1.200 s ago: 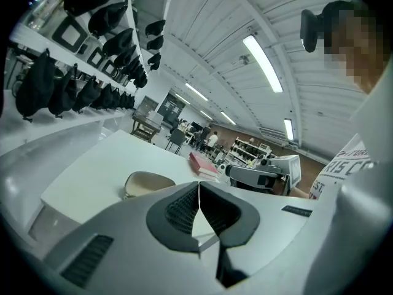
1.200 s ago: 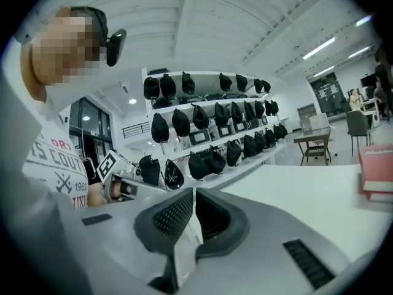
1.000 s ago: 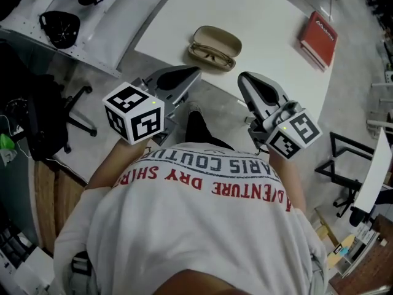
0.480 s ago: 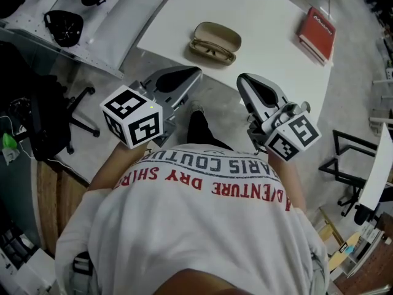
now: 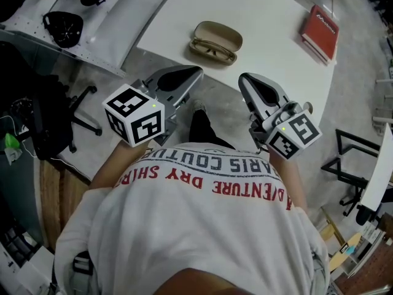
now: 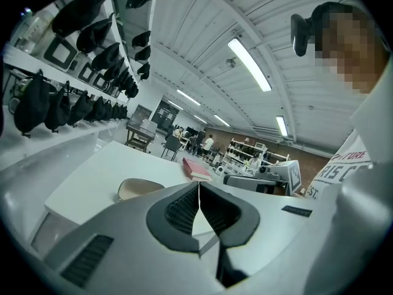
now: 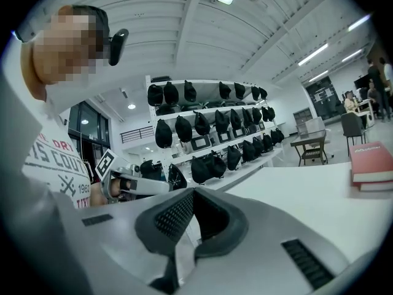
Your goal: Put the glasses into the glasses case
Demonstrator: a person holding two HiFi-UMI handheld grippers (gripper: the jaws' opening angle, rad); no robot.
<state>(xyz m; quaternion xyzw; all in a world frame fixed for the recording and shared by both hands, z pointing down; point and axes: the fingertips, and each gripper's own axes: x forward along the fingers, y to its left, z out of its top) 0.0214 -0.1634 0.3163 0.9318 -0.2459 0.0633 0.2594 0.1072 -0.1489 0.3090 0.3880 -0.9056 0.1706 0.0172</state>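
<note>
A tan glasses case (image 5: 218, 36) lies open near the front edge of the white table (image 5: 270, 35), with the glasses (image 5: 212, 53) resting in its lower half. My left gripper (image 5: 195, 72) hovers short of the table edge, below and left of the case, shut and empty. My right gripper (image 5: 244, 78) is level with it, below and right of the case, also shut with nothing in it. In the left gripper view the pads meet at the tip (image 6: 199, 189), and the case (image 6: 138, 188) shows beyond them. The right gripper view shows its jaws (image 7: 193, 195) together.
A red book (image 5: 319, 33) lies at the table's right end. Shelves with black helmets (image 5: 60, 26) run along the left, and a black chair base (image 5: 73, 118) stands there. A black stand (image 5: 353, 165) is on the floor at the right.
</note>
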